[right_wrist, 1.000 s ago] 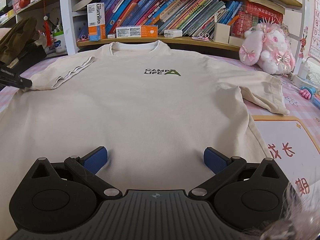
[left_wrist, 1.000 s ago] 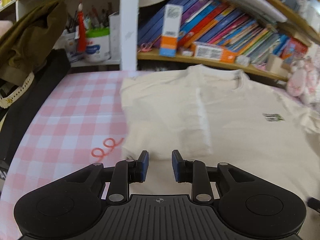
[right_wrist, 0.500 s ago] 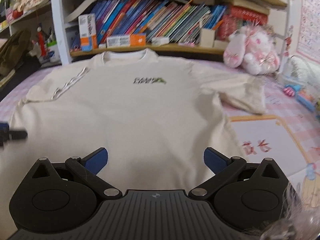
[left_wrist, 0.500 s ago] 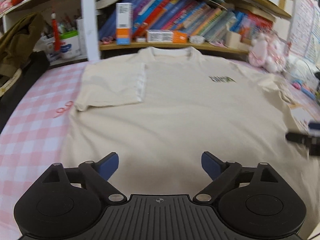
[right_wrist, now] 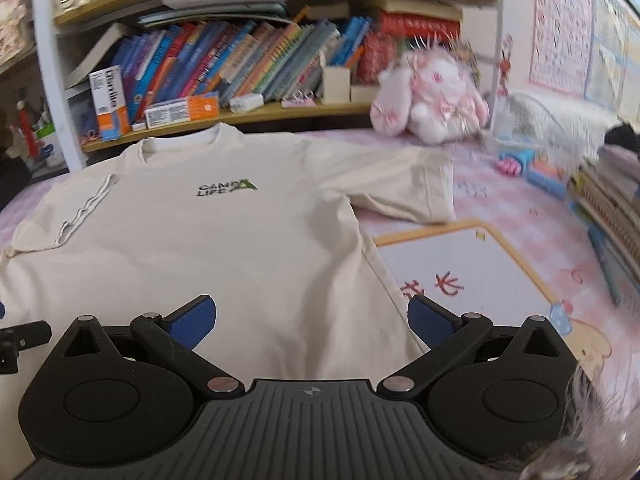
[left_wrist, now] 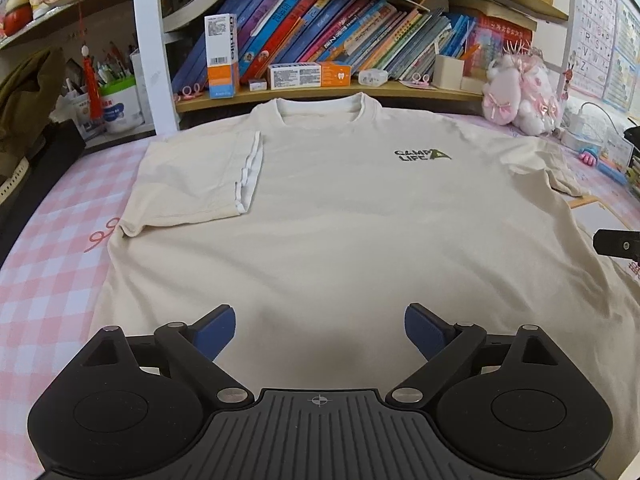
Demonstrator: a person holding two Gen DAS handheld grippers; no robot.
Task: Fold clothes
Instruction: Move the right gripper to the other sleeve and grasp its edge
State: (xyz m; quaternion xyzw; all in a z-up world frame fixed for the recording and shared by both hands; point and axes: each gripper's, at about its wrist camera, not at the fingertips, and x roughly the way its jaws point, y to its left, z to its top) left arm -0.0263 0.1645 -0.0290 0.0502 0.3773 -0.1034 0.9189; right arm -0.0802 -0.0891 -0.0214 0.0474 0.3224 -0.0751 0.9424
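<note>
1. A cream T-shirt (left_wrist: pixel 320 232) lies flat, front up, on the pink checked surface (left_wrist: pixel 44 264), its collar toward the bookshelf (left_wrist: pixel 320 92).
2. The sleeve (left_wrist: pixel 200 180) on the left is folded in over the chest; the other sleeve (right_wrist: pixel 404 184) lies spread out.
3. The left tongs (left_wrist: pixel 319 330) hover over the lower shirt, spread wide and empty.
4. The right tongs (right_wrist: pixel 311 320) gape apart over the shirt's right edge, holding nothing.

Each hand-held gripper, left (left_wrist: pixel 319 326) and right (right_wrist: pixel 311 316), is matte black plastic: a ribbed centre plate with a small crosshair mark, two round discs, angled link arms with silver screws, and blue textured pads (left_wrist: pixel 214 330) on the fingers.
</note>
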